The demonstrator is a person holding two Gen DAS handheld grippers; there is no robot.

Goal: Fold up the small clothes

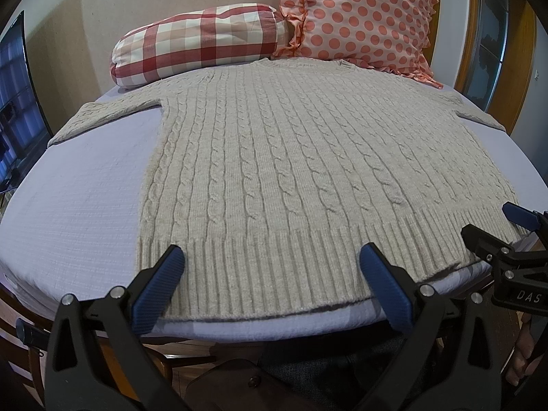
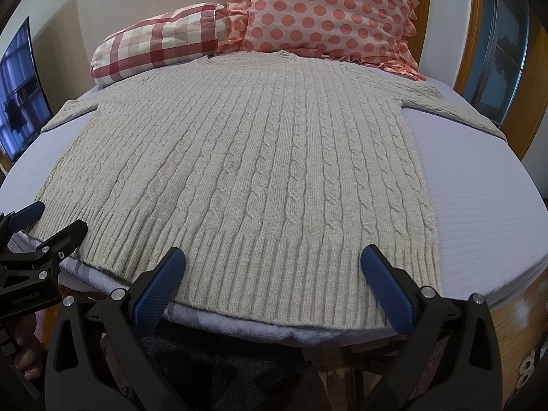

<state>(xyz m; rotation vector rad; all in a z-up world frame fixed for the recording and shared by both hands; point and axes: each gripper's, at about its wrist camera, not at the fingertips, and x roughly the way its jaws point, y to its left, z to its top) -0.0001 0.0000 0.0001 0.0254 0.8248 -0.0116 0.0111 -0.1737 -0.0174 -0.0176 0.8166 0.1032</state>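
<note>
Sweater lies flat and spread on the bed, its ribbed hem at the near edge and its collar toward the two pillows. In the left wrist view, the left hand-held gripper is spread wide, with both blue fingers above the hem near the left corner, and nothing is between them. The right hand-held gripper shows at the right edge, close to the other end of the hem. The left sleeve stretches out to the side, and its end reaches the edge of the bed. I think a risk is here: if the fingers close on the top layer only, the back layer stays down and the fold comes out crooked. The knit looks thick and soft, so it may also slip from a shallow pinch.

In the right wrist view, the right hand-held gripper is also spread, above the hem near the right corner, and it pinches nothing. The left hand-held gripper appears at the left edge. The hem here hangs a little past the edge of the bed, so a pull toward the person could drag the sweater off. The checked pillow and the dotted pillow sit just behind the collar; a fold carried far forward could catch on them. If both sides do not lift together, the body will probably twist.
</note>
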